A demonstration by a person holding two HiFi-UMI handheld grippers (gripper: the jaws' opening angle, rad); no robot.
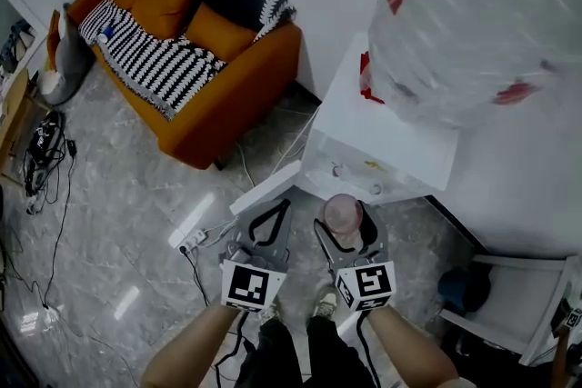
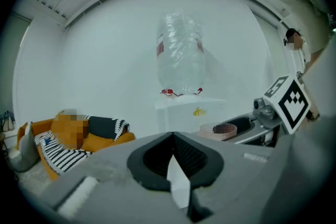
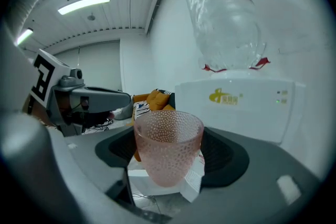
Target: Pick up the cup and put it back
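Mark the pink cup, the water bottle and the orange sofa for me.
pink cup (image 3: 168, 149), right gripper view, dimpled side wall.
water bottle (image 1: 473, 14), head view, clear body.
orange sofa (image 1: 238, 100), head view, bare orange side.

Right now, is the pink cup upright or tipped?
Upright: in the right gripper view the cup stands with its open rim on top, clamped in the right gripper.

Grey left gripper (image 1: 274, 210) and right gripper (image 1: 346, 215), black-lined jaws, black-and-white marker cubes (image 1: 252, 284)
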